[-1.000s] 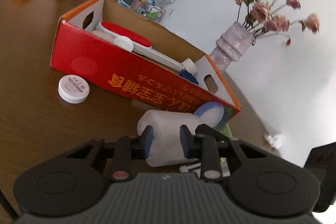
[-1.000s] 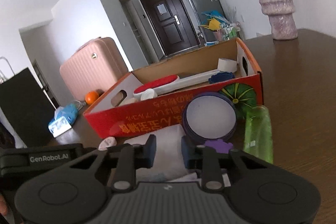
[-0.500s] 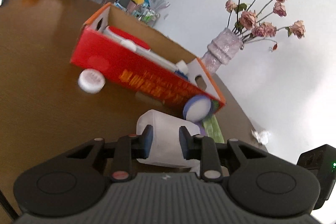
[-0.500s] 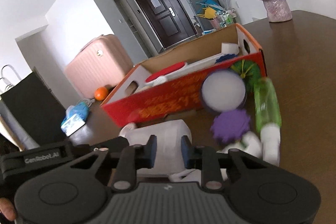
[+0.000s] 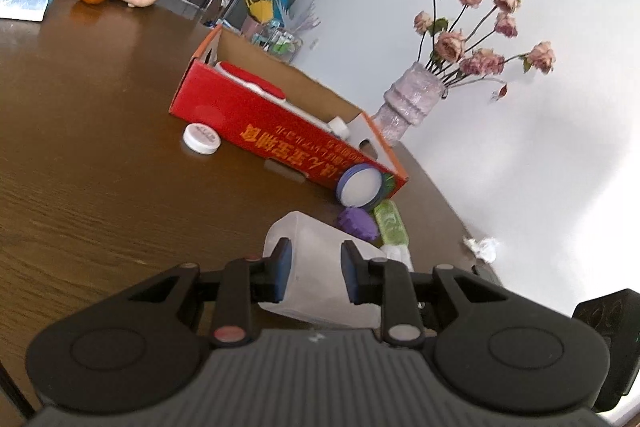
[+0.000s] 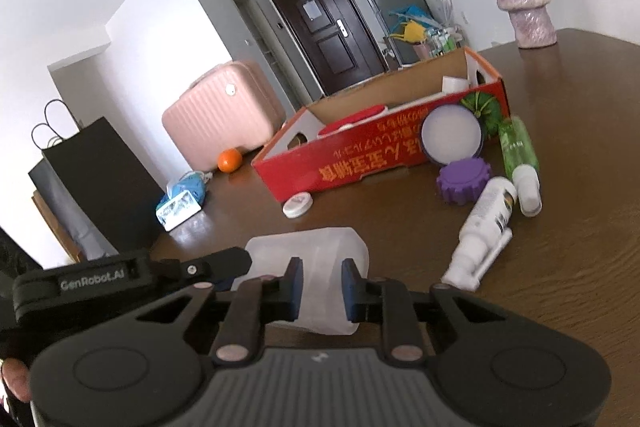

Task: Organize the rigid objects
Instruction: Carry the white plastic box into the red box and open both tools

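Gripping the white tub (image 5: 320,267) at lower centre, my left tongs (image 5: 314,273) and right tongs (image 6: 320,289) both clamp it, lifting jointly toward the red box (image 6: 380,151), I judge.

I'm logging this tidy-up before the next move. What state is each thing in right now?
Left gripper: shut on the translucent container.
Right gripper: shut on the translucent container.
Translucent container: held by both grippers.
Red box: open-topped, items inside.
White spray bottle: lying on its side.
Green bottle: lying down, white cap on.
Round tin: on edge, leaning against the red box.
White cap: loose on the table.
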A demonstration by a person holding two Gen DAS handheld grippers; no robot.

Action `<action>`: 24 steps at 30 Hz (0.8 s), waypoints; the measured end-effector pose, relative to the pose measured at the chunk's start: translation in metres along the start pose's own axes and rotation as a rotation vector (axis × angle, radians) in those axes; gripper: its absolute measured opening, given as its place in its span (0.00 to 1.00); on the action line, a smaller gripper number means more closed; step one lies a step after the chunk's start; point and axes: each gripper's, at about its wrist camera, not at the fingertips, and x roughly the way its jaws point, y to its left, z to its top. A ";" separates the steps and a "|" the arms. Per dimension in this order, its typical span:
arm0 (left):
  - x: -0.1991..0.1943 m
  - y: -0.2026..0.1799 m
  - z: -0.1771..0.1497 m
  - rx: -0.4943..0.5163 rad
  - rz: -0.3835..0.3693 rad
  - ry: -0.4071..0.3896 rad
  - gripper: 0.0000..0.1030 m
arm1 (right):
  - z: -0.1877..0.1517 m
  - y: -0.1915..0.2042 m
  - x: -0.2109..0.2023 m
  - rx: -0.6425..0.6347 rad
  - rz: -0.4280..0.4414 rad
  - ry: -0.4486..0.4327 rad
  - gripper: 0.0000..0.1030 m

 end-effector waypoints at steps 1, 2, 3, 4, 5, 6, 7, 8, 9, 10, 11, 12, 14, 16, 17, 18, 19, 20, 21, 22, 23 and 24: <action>0.001 -0.002 0.002 0.001 -0.004 -0.002 0.26 | 0.003 0.000 -0.001 0.000 -0.002 -0.006 0.19; 0.003 -0.005 0.005 0.006 -0.011 -0.009 0.26 | 0.006 0.001 -0.002 -0.003 -0.007 -0.014 0.19; 0.005 -0.007 0.010 0.013 -0.019 -0.017 0.26 | 0.010 0.001 -0.003 -0.011 -0.013 -0.025 0.19; 0.008 -0.010 0.015 0.015 -0.026 -0.024 0.26 | 0.016 0.001 -0.003 -0.018 -0.017 -0.037 0.19; 0.012 -0.012 0.023 0.010 -0.044 -0.043 0.26 | 0.022 0.000 -0.002 -0.021 -0.018 -0.047 0.19; 0.016 -0.014 0.029 0.008 -0.061 -0.060 0.26 | 0.029 -0.001 0.000 -0.023 -0.018 -0.063 0.19; 0.021 -0.017 0.037 0.019 -0.072 -0.070 0.26 | 0.037 -0.001 0.003 -0.025 -0.023 -0.078 0.19; 0.029 -0.022 0.047 0.039 -0.071 -0.076 0.26 | 0.046 -0.003 0.006 -0.028 -0.028 -0.092 0.19; 0.035 -0.026 0.055 0.051 -0.071 -0.082 0.26 | 0.054 -0.004 0.010 -0.027 -0.030 -0.102 0.19; 0.043 -0.030 0.066 0.070 -0.077 -0.089 0.26 | 0.063 -0.006 0.013 -0.030 -0.035 -0.115 0.19; 0.051 -0.033 0.074 0.082 -0.080 -0.093 0.26 | 0.072 -0.007 0.018 -0.035 -0.040 -0.127 0.19; 0.060 -0.034 0.084 0.087 -0.086 -0.095 0.26 | 0.082 -0.009 0.022 -0.039 -0.043 -0.138 0.19; 0.082 -0.036 0.106 0.087 -0.093 -0.090 0.26 | 0.101 -0.012 0.034 -0.051 -0.054 -0.155 0.19; 0.106 -0.035 0.125 0.082 -0.095 -0.080 0.26 | 0.122 -0.019 0.050 -0.053 -0.062 -0.165 0.19; 0.122 -0.034 0.134 0.075 -0.090 -0.068 0.26 | 0.130 -0.023 0.059 -0.056 -0.070 -0.169 0.19; 0.135 -0.033 0.141 0.069 -0.084 -0.058 0.26 | 0.139 -0.028 0.070 -0.056 -0.080 -0.170 0.18; 0.150 -0.031 0.148 0.068 -0.078 -0.045 0.26 | 0.147 -0.034 0.082 -0.057 -0.091 -0.163 0.18; 0.166 -0.028 0.154 0.057 -0.066 -0.030 0.26 | 0.154 -0.040 0.093 -0.048 -0.101 -0.156 0.18; 0.181 -0.024 0.160 0.040 -0.054 -0.015 0.26 | 0.163 -0.049 0.107 -0.035 -0.105 -0.141 0.18; 0.195 -0.020 0.165 0.031 -0.044 -0.001 0.26 | 0.169 -0.056 0.119 -0.025 -0.109 -0.124 0.18; 0.206 -0.017 0.169 0.022 -0.030 0.011 0.26 | 0.176 -0.063 0.131 -0.005 -0.109 -0.106 0.18; 0.216 -0.013 0.173 0.011 -0.018 0.019 0.26 | 0.183 -0.071 0.142 0.012 -0.105 -0.083 0.18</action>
